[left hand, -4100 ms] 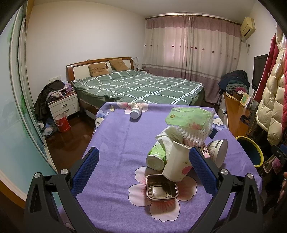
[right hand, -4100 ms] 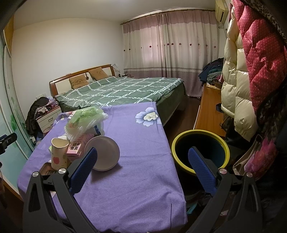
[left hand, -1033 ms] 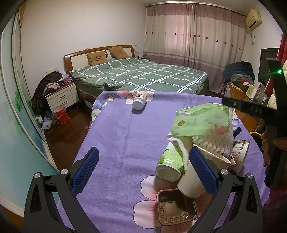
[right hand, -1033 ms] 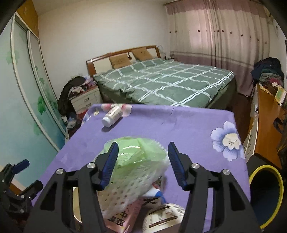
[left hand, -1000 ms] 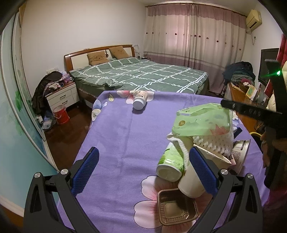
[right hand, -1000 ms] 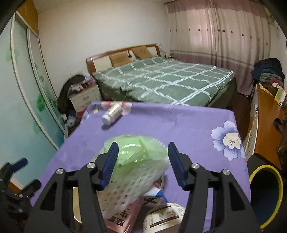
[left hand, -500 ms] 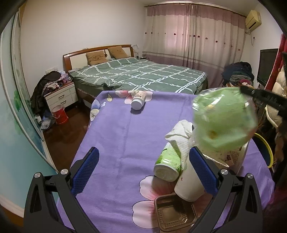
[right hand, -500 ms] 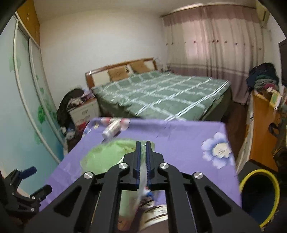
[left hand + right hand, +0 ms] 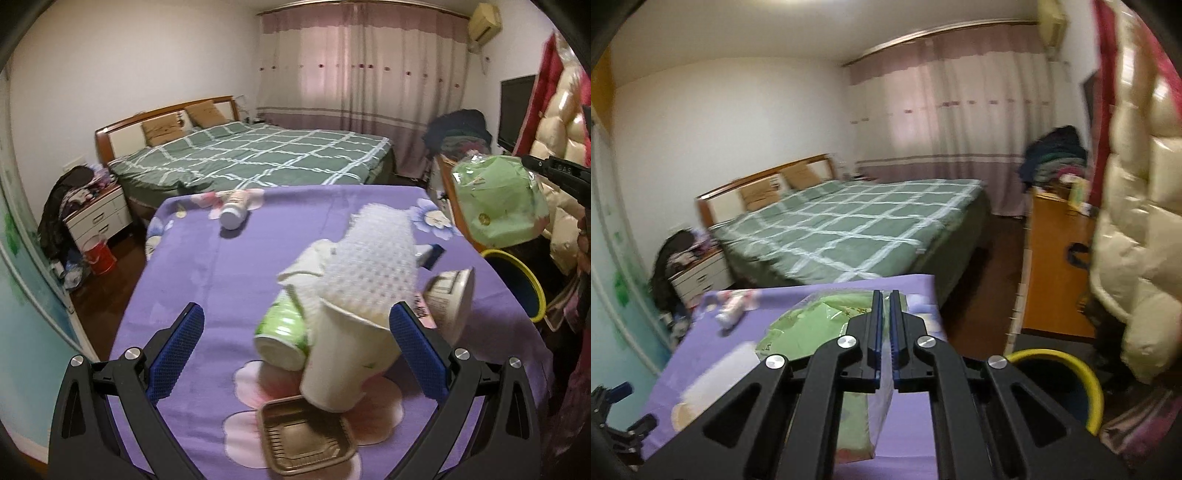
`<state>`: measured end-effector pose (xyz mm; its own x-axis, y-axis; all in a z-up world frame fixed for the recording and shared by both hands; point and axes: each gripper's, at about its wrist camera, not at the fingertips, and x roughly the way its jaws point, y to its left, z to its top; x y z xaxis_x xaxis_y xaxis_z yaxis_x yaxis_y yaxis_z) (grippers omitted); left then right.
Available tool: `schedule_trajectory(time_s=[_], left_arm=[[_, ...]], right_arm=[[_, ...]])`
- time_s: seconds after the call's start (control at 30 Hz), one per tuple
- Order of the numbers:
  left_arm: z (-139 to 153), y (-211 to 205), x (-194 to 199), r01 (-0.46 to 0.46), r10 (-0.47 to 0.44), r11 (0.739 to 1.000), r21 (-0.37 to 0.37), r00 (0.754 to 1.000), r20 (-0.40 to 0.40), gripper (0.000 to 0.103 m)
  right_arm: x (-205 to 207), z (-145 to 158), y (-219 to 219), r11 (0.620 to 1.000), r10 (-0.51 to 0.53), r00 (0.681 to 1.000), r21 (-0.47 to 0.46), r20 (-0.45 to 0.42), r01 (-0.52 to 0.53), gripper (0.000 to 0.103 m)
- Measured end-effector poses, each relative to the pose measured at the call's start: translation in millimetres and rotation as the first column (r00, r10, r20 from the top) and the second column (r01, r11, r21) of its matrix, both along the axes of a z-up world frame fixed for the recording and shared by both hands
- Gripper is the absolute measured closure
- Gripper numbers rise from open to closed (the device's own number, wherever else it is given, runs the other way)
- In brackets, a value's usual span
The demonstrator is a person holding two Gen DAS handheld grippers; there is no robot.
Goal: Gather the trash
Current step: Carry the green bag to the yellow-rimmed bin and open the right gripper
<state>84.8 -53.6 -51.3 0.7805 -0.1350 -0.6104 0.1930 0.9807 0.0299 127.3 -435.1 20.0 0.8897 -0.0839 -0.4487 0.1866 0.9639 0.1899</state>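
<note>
Right gripper is closed on the green bag, held in air past the table's right edge, prob. to carry it above the bin. Left gripper is wide open w/ nothing, near the cups at front edge.

Green plastic bag: off the trash pile, now lifted at far right above the yellow-rimmed bin. Right claw: previously wide apart, now pinched on the bag. White foam netting: now uncovered.

Cups on table, bin right — bag seemingly above it
</note>
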Motion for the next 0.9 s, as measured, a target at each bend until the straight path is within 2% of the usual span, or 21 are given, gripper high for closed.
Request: schedule_trajectory(time_s=[0.17, 0.33, 0.57, 0.63, 0.67, 0.73, 0.9], left_arm=[[-9, -18, -2, 0.077, -0.077, 0.997, -0.008, 0.997, -0.01, 0.004], [-18, -30, -4, 0.123, -0.124, 0.992, -0.009, 0.992, -0.025, 0.004], [-28, -44, -1, 0.165, -0.164, 0.986, 0.004, 0.986, -0.04, 0.004], [-31, -45, 1, 0.173, -0.173, 0.985, 0.009, 0.984, -0.046, 0.004], [-32, -46, 2, 0.176, -0.175, 0.984, 0.012, 0.983, -0.049, 0.004], [-34, -46, 4, 0.176, -0.175, 0.984, 0.015, 0.983, -0.052, 0.004], [-38, -44, 13, 0.176, -0.174, 0.984, 0.029, 0.983, -0.065, 0.004]], right_arm=[[-10, -26, -62, 0.988, -0.154, 0.986, -0.017, -0.068, 0.154, 0.099], [-15, -69, -116, 0.957, -0.289, 0.945, -0.015, -0.155, 0.29, 0.099], [-8, -116, -154, 0.906, -0.421, 0.876, -0.069, -0.234, 0.417, 0.099], [-5, -125, -161, 0.894, -0.446, 0.86, -0.083, -0.249, 0.44, 0.094], [-5, -129, -162, 0.892, -0.451, 0.856, -0.084, -0.252, 0.445, 0.092], [-5, -132, -161, 0.893, -0.448, 0.857, -0.081, -0.253, 0.443, 0.074], [-9, -129, -142, 0.912, -0.41, 0.881, -0.07, -0.236, 0.405, 0.07]])
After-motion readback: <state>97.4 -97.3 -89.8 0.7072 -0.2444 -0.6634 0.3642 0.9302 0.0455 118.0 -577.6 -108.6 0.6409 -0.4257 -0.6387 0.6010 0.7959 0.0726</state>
